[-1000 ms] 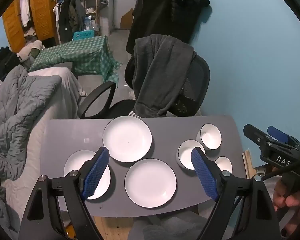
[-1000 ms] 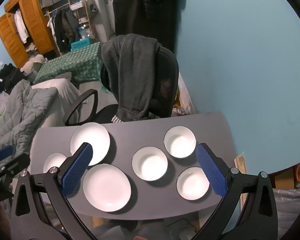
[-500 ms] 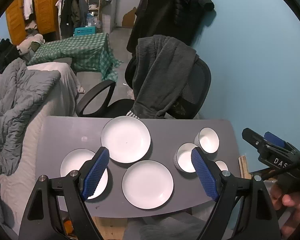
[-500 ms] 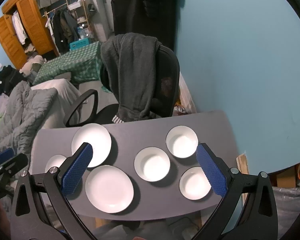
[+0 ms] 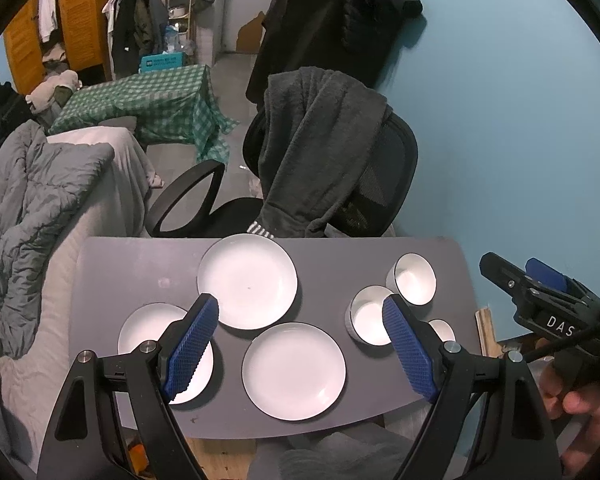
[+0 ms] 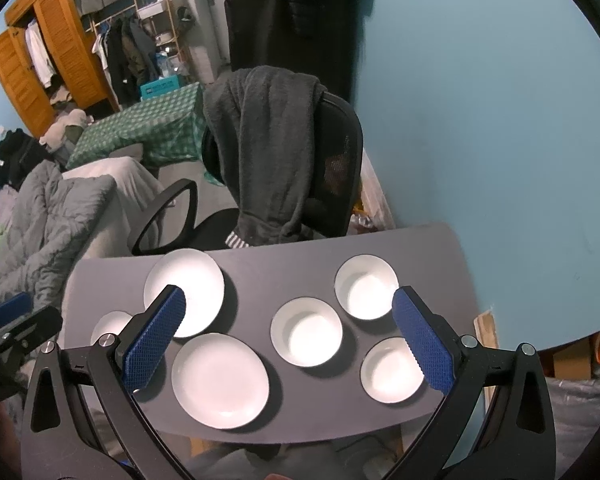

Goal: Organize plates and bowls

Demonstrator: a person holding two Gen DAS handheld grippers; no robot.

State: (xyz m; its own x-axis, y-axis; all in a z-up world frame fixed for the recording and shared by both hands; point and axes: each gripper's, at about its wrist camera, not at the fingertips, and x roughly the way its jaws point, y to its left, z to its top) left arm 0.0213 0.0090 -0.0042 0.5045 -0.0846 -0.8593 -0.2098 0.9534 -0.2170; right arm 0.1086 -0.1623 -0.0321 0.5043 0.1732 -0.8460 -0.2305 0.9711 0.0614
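Both grippers hang above the grey table [image 6: 252, 276], jaws spread wide and empty: left gripper [image 5: 300, 344], right gripper [image 6: 288, 340]. Three white plates [image 5: 294, 371] lie on the table's left half, three white bowls [image 6: 306, 337] on its right, all separate, none stacked.

The table [image 6: 252, 276] has a smooth, matt grey top; the plates [image 5: 294, 371] and bowls [image 6: 366, 286] look like glazed white ceramic, faintly glossy, with thin dark rims; the left gripper [image 5: 300, 350] and right gripper [image 6: 288, 338] have matt black plastic frames with bright metal screws, and blue fingers [image 6: 422, 344] in a rough knurled texture; a fuzzy grey cloth [image 6: 268, 144] hangs over a black mesh-backed chair [image 5: 384, 184]; the wardrobe [image 6: 40, 56] is slatted orange wood.
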